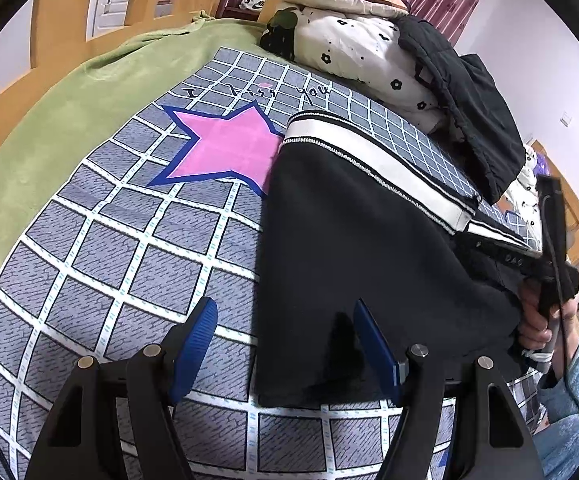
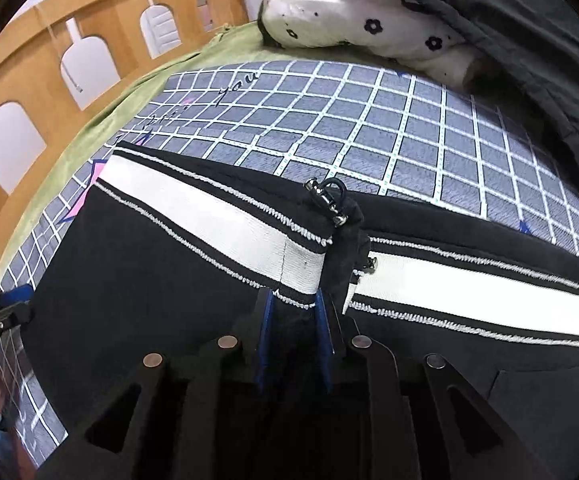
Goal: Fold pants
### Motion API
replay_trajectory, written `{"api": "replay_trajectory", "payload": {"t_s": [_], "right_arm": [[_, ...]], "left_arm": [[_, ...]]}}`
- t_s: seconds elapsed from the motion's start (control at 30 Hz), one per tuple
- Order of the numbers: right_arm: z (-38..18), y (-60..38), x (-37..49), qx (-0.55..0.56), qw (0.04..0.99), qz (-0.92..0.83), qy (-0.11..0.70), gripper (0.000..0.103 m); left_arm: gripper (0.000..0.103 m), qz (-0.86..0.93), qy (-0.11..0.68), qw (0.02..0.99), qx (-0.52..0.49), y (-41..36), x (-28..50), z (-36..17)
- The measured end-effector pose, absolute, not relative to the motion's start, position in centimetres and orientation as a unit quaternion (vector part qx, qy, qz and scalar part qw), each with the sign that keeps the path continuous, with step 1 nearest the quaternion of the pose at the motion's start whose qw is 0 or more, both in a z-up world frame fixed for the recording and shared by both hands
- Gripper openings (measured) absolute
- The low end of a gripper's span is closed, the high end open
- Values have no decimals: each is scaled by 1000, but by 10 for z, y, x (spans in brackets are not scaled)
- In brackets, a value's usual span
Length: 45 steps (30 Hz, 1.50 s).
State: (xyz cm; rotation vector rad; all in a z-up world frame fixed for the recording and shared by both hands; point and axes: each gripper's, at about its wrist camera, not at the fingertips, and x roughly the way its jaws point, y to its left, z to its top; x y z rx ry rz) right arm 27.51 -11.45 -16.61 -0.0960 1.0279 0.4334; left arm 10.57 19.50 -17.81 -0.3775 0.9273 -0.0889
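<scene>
Pants (image 1: 349, 248) on sheet (image 1: 129, 248), pillows (image 1: 361, 52) behind, blanket (image 1: 49, 128) left.

Bed (image 1: 101, 240): checked sheet, black pants (image 1: 349, 240), green blanket (image 1: 49, 120), pillows (image 1: 353, 44).

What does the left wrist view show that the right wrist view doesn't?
Left wrist only: the whole pink star on the bedsheet and the open left tool over the pants' edge. Right wrist only: the metal clasp at the waistband and the right tool shut on the fabric. Both: black pants with a white stripe, flower-print pillow.
</scene>
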Motion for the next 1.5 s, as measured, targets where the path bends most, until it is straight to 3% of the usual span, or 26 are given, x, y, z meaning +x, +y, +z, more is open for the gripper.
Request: {"api": "replay_trajectory", "payload": {"t_s": [0.07,0.13,0.27,0.37,0.5,0.63,0.73,0.83,1.03,1.27,1.3,1.37,1.5], "right_arm": [[-169,-105,275,-69,845,202,490,22],[-166,-101,273,-82,841,209,493,6],[-131,-133,262,-22,873,217,437,0],[-117,-172,261,46,889,186,415,0],[-143,-191,275,73,866,163,468,0],[-137,-189,261,64,860,188,470,2],[-116,-190,242,51,865,190,462,7],[-85,-204,221,50,877,165,449,24],[-19,-232,173,59,899,109,420,25],[37,-257,117,46,913,56,402,26],[42,-260,110,50,912,60,403,28],[46,-265,101,59,911,74,402,45],[37,-273,89,70,916,89,384,48]], "left_arm": [[69,-42,449,874,-181,193,109,-181],[69,-42,453,872,-179,190,109,-183],[69,-50,447,877,-168,188,100,-181],[70,-62,463,867,-176,187,99,-188],[71,-60,462,865,-187,186,99,-190],[71,-55,465,864,-183,184,95,-185],[70,-41,458,872,-169,181,90,-171],[69,-33,441,881,-168,179,81,-148],[69,-48,415,887,-197,167,64,-89],[68,-85,392,905,-140,115,41,3],[68,-85,390,908,-128,107,38,15],[69,-83,386,912,-111,97,34,35],[73,-83,374,917,-107,88,24,50]]}}
